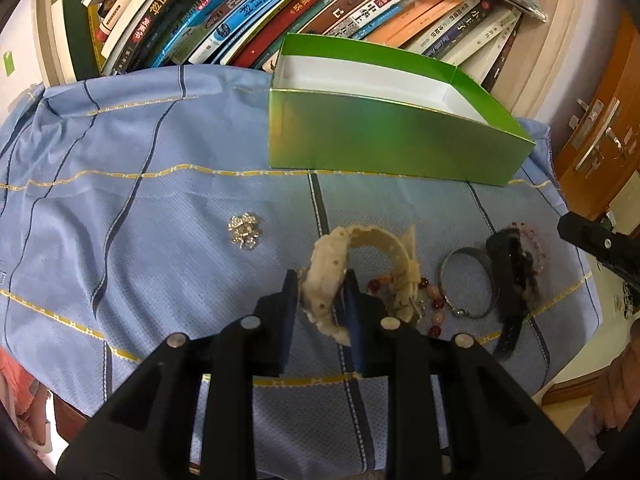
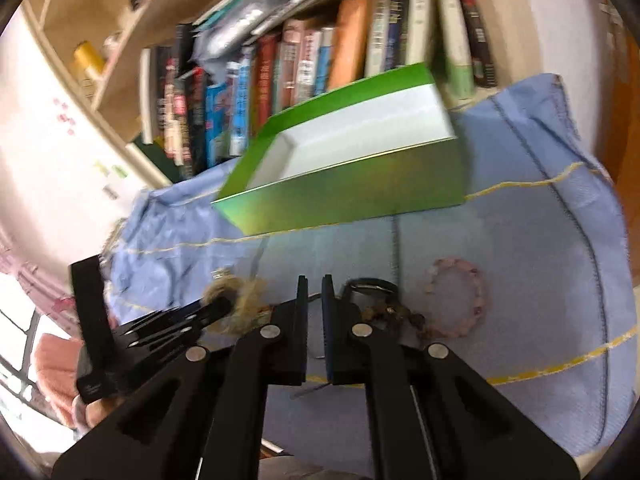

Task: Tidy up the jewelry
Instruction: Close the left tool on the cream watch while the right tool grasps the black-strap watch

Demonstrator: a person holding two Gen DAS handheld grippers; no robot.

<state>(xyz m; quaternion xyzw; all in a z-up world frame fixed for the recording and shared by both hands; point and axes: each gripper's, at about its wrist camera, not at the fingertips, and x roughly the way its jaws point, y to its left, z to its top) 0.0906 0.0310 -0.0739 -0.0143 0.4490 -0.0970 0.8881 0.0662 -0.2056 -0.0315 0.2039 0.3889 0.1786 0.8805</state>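
Note:
My left gripper (image 1: 322, 280) is shut on a cream carved bracelet (image 1: 332, 268) that rests on the blue cloth (image 1: 160, 208). Beside it lie a red and amber bead bracelet (image 1: 430, 300), a silver bangle (image 1: 468, 284), a black watch (image 1: 510, 276) and a pink bead bracelet (image 1: 534, 248). A silver brooch (image 1: 243, 231) lies to the left. The open green box (image 1: 384, 136) stands behind, empty. My right gripper (image 2: 316, 280) has its jaws nearly closed with a thin silver ring (image 2: 320, 354) between them, above the cloth. The pink bead bracelet (image 2: 460, 300) lies to its right.
A bookshelf full of books (image 1: 280, 8) stands behind the box. The cloth's right edge drops off near a wooden door (image 1: 600, 152). The left gripper and cream bracelet show at lower left of the right wrist view (image 2: 224, 308). The green box (image 2: 352, 184) sits tilted ahead.

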